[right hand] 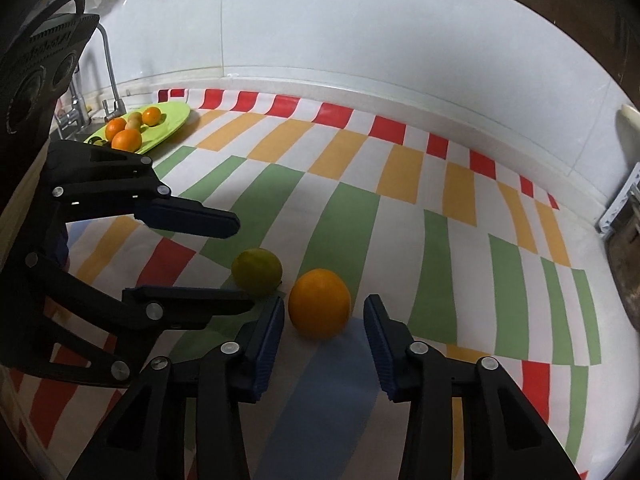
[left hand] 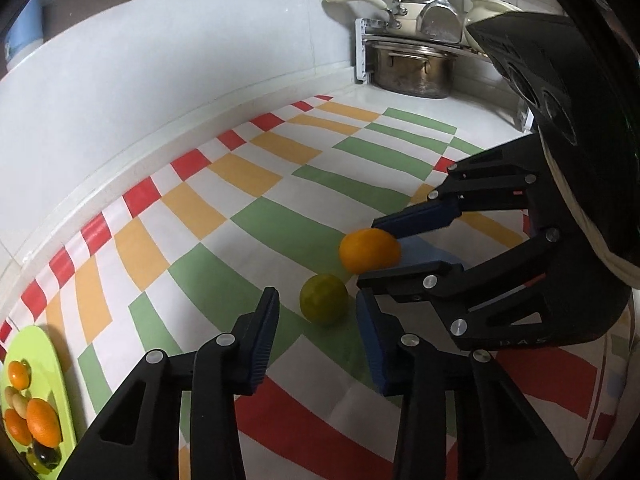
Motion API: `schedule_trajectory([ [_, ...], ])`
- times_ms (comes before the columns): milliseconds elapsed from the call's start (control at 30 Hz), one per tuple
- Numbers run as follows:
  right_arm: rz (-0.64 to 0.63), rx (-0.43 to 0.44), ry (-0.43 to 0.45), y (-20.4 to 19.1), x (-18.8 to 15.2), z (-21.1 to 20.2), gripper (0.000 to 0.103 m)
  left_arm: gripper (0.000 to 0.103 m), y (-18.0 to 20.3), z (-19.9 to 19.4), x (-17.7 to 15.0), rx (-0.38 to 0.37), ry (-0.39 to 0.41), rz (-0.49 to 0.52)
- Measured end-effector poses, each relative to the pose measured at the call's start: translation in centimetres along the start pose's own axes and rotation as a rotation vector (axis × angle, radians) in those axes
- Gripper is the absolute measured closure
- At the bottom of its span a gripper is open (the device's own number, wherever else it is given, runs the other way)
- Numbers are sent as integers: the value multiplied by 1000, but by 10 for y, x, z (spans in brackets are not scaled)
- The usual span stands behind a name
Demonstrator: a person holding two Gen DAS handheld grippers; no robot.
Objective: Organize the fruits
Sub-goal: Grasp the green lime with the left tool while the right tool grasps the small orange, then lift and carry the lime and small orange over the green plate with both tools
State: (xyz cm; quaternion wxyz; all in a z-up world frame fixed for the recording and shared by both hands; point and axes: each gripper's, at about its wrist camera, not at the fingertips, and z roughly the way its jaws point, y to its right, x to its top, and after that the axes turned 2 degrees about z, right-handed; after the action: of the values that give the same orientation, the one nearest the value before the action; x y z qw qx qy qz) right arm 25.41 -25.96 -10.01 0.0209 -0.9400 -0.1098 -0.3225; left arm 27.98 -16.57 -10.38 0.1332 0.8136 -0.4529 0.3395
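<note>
A green fruit and an orange lie side by side on the checked tablecloth. My left gripper is open with the green fruit between its fingertips, just ahead of them. My right gripper is open with the orange between its fingertips. In the right wrist view the green fruit lies between the left gripper's open fingers. A light green plate at the far left holds several oranges and small fruits; it also shows in the right wrist view.
A steel pot and pans on a rack stand in the far right corner. A tap stands behind the plate. A white tiled wall borders the counter.
</note>
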Motion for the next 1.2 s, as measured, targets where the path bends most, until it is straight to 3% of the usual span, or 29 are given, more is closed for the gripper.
schedule_trajectory([
  [267,47,5,-8,9,-4,2,70,76,-2,9,4,-31,-12,-41],
  [400,72,-2,-4,9,-7,-2,70,76,-2,6,3,-19,-10,-66],
  [800,128,-8,63,0,-3,-32,70,76,-9,-39,0,74,56,-249],
  [1200,101,23,161,-29,11,-68,70,76,-14,-96,-10,183,154,-355],
])
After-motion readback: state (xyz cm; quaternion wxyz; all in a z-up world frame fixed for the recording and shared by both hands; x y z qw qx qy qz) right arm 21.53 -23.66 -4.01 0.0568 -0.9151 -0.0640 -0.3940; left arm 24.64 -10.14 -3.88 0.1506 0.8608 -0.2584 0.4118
